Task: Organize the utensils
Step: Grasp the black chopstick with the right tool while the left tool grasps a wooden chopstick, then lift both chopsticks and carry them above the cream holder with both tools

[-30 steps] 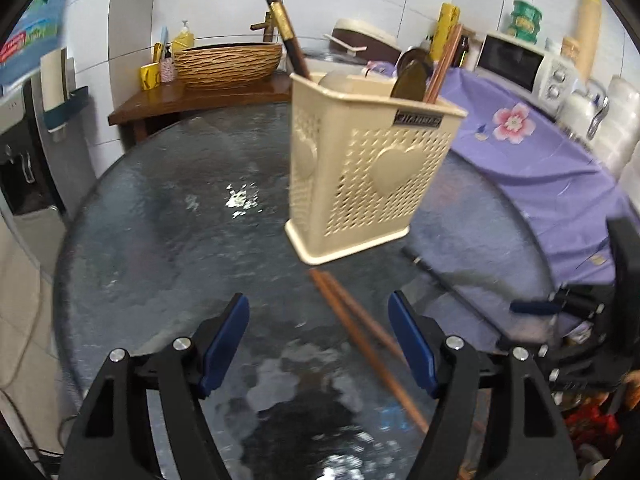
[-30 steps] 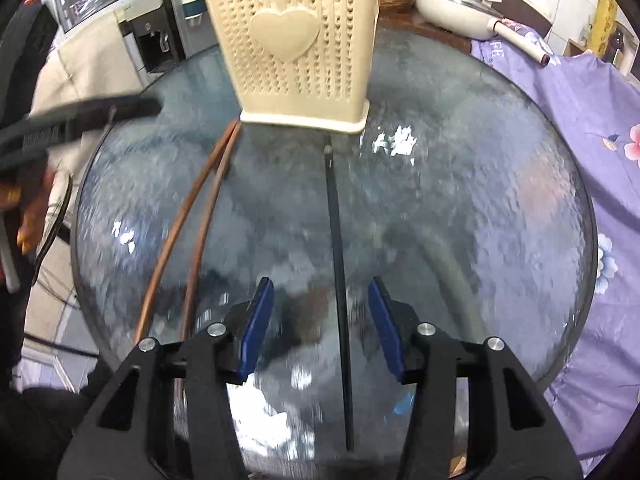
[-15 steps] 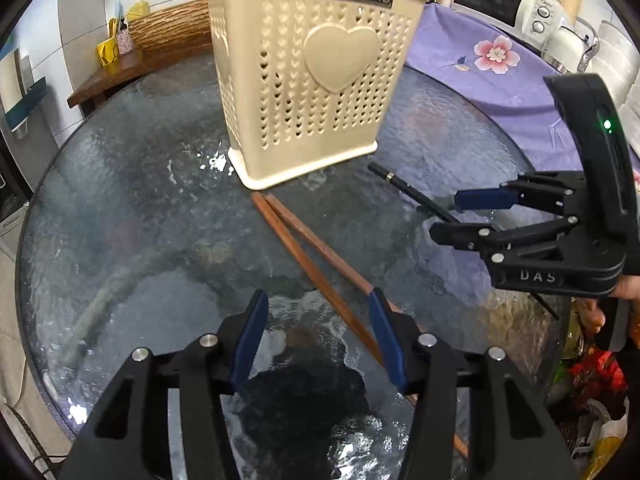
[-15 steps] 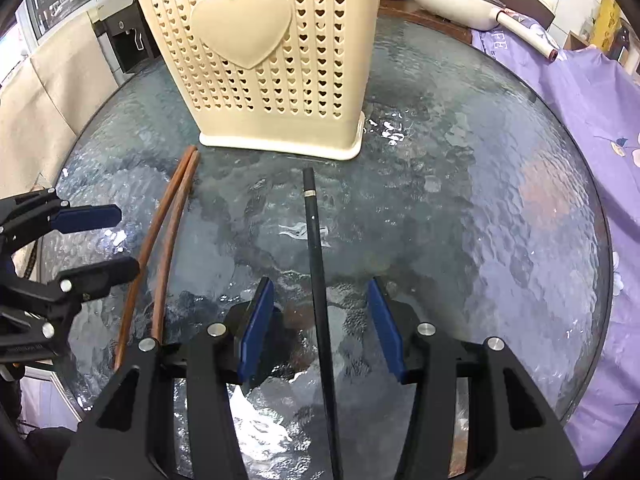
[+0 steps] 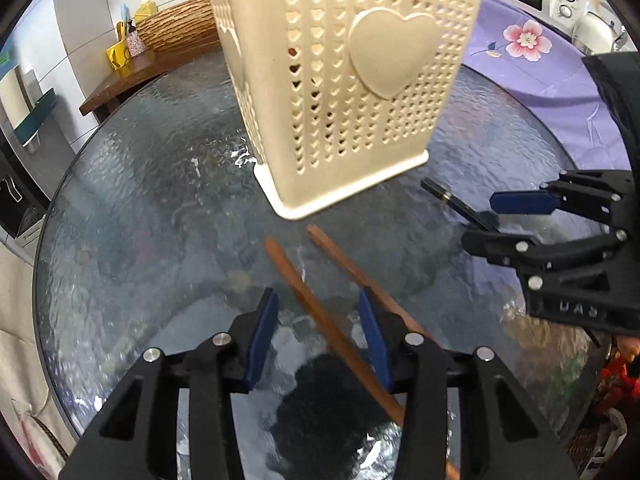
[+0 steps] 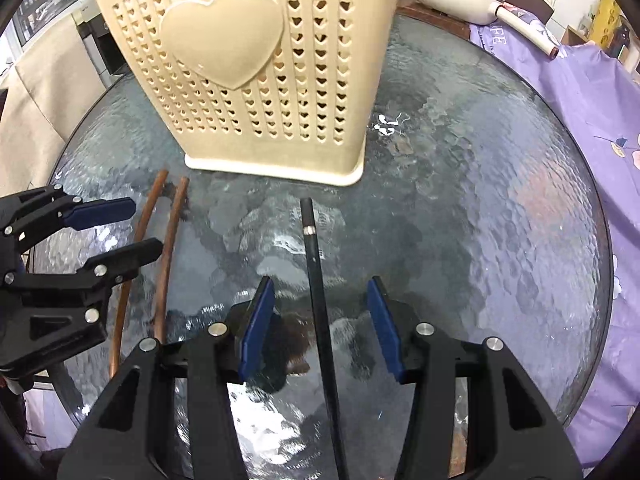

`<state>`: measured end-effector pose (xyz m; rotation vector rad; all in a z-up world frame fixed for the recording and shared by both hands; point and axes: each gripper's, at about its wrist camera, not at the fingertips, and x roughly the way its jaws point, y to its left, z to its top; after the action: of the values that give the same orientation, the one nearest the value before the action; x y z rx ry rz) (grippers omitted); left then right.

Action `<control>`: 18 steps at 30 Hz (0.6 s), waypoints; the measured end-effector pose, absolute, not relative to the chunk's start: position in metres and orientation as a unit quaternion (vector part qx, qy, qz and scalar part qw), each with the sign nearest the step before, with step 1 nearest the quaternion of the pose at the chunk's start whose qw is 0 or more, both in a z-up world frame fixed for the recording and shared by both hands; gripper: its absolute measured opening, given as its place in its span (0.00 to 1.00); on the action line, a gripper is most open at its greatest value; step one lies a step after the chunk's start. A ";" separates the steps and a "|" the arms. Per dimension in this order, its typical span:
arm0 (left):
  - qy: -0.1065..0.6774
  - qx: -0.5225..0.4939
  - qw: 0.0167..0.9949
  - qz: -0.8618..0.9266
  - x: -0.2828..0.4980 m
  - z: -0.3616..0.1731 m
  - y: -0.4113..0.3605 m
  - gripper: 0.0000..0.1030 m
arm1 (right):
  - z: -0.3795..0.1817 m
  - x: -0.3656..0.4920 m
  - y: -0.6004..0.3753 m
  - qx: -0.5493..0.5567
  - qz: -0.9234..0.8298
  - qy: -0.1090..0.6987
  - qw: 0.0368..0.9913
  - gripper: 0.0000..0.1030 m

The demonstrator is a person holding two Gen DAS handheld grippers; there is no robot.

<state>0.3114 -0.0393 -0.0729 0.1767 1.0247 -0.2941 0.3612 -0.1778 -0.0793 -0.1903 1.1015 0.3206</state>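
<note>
My left gripper (image 5: 318, 332) is closing around one brown chopstick (image 5: 320, 316), pads not yet touching, while my right gripper (image 6: 320, 320), also closing, straddles the black chopstick (image 6: 320, 300) before the cream utensil basket (image 6: 260, 80).

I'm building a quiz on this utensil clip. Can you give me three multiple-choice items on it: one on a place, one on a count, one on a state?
1. Where is the black chopstick?
A. in the holder
B. flat on the table, between the right gripper's jaws
C. on the purple cloth

2. How many brown chopsticks lie on the table?
A. one
B. two
C. four

3. The holder is:
A. upright
B. tipped over
C. lifted

Answers:
1 B, it lies on the glass between the blue pads.
2 B, a pair shows in both views.
3 A, its base sits flat on the glass.
</note>
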 end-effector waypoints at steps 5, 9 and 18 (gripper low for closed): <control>0.494 0.086 0.854 -0.139 0.325 -0.073 -0.039 0.38 | -0.078 0.368 -0.169 -0.088 0.146 0.520 0.837 0.42; 0.497 0.090 0.851 -0.141 0.332 -0.072 -0.037 0.31 | -0.077 0.370 -0.163 -0.091 0.151 0.521 0.835 0.26; 0.497 0.095 0.851 -0.141 0.336 -0.073 -0.021 0.17 | -0.075 0.362 -0.148 -0.107 0.171 0.527 0.826 0.09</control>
<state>0.3357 -0.0206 -0.0725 0.2003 1.0458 -0.2963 0.3618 -0.1481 -0.0755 -0.2280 1.1189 0.3635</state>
